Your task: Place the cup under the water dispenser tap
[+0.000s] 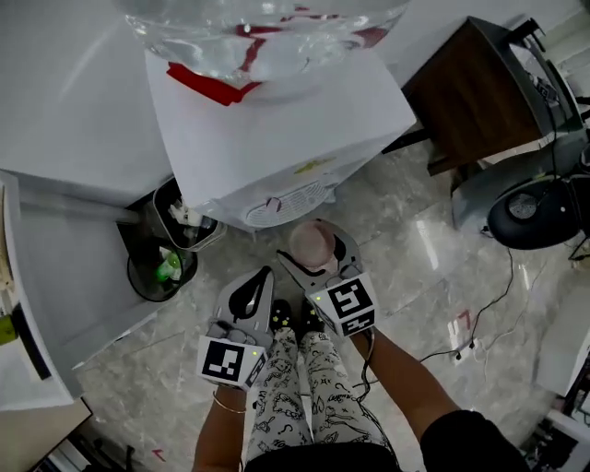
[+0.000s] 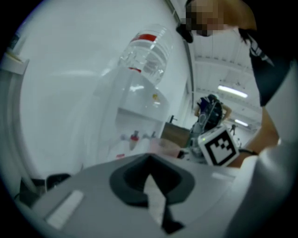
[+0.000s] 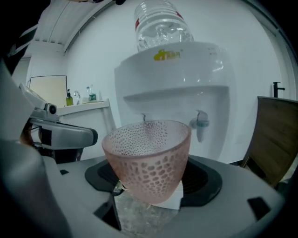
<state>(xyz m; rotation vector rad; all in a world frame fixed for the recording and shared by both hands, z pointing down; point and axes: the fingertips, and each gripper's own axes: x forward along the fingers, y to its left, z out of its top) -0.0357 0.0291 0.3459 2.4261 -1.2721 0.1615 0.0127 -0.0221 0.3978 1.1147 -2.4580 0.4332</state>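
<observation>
Head view framing cut off the top of the one water bottle (image 1: pixel 263 28), so only its lower part was seen above the white water dispenser (image 1: pixel 277 129), and the taps could not be made out there. Two taps were counted in the right gripper view. The right tap (image 3: pixel 201 124) was shown in full, while the left tap (image 3: pixel 144 117) was small and sat just above the cup's rim.

One pink cup (image 3: pixel 148 162) with a honeycomb pattern was held by the right gripper (image 1: pixel 313 251). Its jaws were spread wide and pressed on the cup's lower sides, and the cup's base was hidden between them. The cup was held in front of the dispenser, lower than the taps and short of them.

The left gripper (image 1: pixel 265 277) was held just beside the right one. Its jaws were brought together with nothing gripped, and only a sliver of floor was seen behind the tips.

Two dark bins (image 1: pixel 161 272) were counted beside the dispenser, and their contents were hard to make out. A dark round object (image 1: pixel 530 212) at the right could not be identified.
</observation>
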